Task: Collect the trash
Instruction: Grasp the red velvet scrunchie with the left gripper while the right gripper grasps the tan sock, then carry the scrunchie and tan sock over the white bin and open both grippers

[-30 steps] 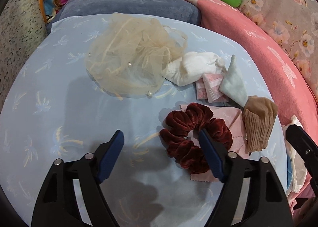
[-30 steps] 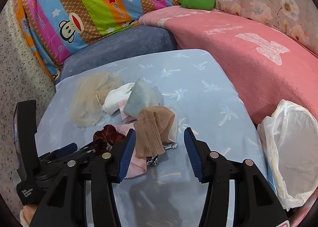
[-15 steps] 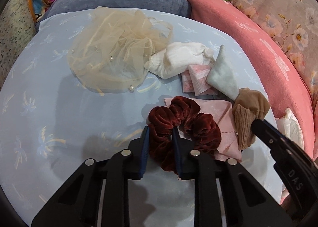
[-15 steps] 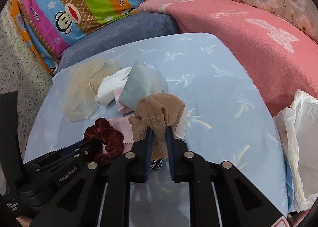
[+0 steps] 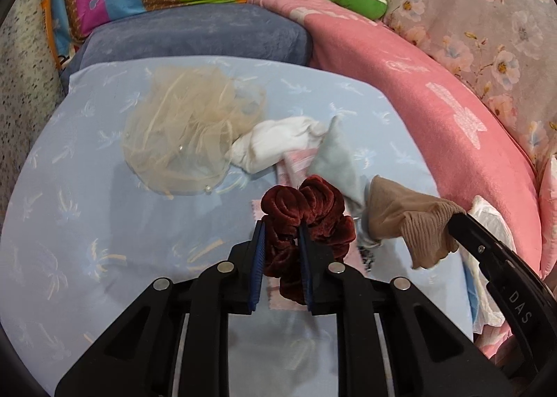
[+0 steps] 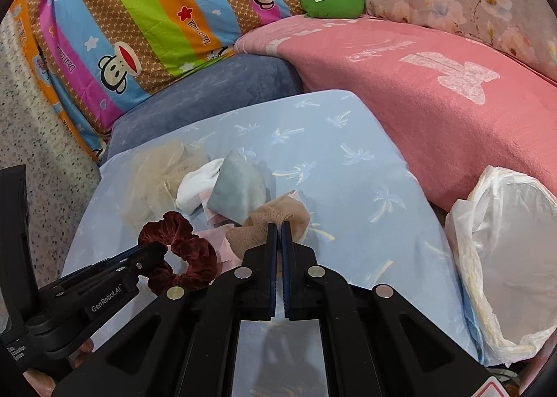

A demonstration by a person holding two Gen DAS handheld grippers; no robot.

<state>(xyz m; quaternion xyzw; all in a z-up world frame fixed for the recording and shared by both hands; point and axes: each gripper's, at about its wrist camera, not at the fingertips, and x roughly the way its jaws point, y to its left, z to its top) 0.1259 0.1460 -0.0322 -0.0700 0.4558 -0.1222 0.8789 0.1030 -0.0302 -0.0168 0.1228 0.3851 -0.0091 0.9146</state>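
Burgundy velvet scrunchie (image 5: pixel 306 219) sits clamped in the left gripper (image 5: pixel 280 233). Right gripper (image 6: pixel 277 223) pinches the tan stocking (image 6: pixel 278 214). White bag (image 6: pixel 508 233) gapes at three o'clock.

Your left gripper (image 5: pixel 280 244) sits left of your right gripper (image 6: pixel 278 240), both over the near part of the sheet (image 6: pixel 334 153). The scrunchie (image 5: pixel 306 219) is between the left jaws, the sock (image 6: pixel 278 217) between the right ones. Behind them lie the folded cloth (image 6: pixel 236 184), white cloth (image 5: pixel 275 146) and mesh puff (image 5: pixel 188 125), leftmost. The bag (image 6: pixel 504 251) is at your right, off the sheet's edge, cushions (image 6: pixel 216 90) behind
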